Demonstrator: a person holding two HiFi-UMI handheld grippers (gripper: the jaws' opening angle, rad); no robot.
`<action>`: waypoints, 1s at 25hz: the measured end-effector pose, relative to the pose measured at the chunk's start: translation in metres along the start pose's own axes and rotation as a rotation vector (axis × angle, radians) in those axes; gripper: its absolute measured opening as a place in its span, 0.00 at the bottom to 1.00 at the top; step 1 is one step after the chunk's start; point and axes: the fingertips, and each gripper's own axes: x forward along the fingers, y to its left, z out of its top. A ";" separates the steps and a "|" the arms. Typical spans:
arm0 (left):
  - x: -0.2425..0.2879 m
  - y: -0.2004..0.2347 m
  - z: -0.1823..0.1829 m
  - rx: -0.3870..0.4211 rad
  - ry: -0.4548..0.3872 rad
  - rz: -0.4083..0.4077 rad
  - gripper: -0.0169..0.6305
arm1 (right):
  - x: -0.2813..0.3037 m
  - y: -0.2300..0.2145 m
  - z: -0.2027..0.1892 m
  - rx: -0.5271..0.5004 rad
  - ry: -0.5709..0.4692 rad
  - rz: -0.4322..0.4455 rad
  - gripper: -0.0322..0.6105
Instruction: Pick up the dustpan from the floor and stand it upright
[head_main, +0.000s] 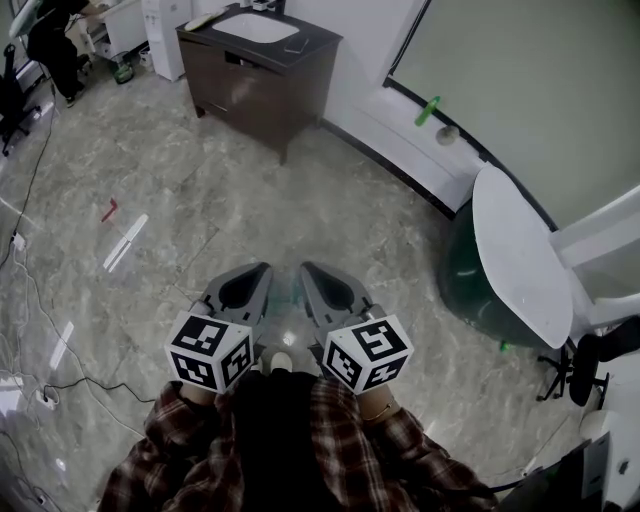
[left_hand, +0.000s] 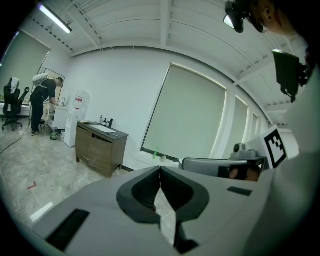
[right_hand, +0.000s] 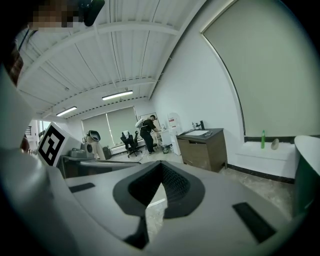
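- where the head view looks down on the grey marbled stone floor (head_main: 200, 200), the two-jaw grey left gripper (head_main: 264, 270) and the matching grey right gripper (head_main: 306, 270) lie side by side, close together, tips pointing away from the person.
- left gripper: in its own view the dark pads meet at the tip, jaws together, nothing between them.
- right gripper: its own view shows the same, jaws pressed together, nothing in the claw.
- the black-and-white square-marker cubes (head_main: 208, 350) sit at the rear of each gripper, just ahead of red-and-dark plaid sleeves (head_main: 160, 450).
- the dark green plastic dustpan (head_main: 468, 280), with a white oval panel and a broad white handle, stands on the floor at the right, near the wall's dark skirting and well apart from both grippers; neither gripper touches it.
- in the right gripper view the dustpan's white rim and green body show at the far right edge.
- a brown wooden cabinet with dark top and white basin (head_main: 262, 80) stands against the wall ahead.
- a small green bottle (head_main: 427, 110) stands on the window ledge.
- a short red mark (head_main: 108, 210) lies on the floor to the left.
- a person in dark clothes (head_main: 50, 45) bends over a counter in the far left corner.
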 end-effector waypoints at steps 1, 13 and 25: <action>-0.002 0.001 -0.001 -0.005 0.001 0.002 0.05 | 0.000 0.002 -0.001 -0.003 0.003 0.005 0.07; -0.014 0.002 -0.013 -0.021 0.018 -0.021 0.05 | -0.005 0.017 -0.011 0.015 0.016 0.010 0.07; -0.030 0.016 -0.027 -0.051 0.040 -0.013 0.05 | 0.005 0.035 -0.028 0.037 0.054 0.030 0.07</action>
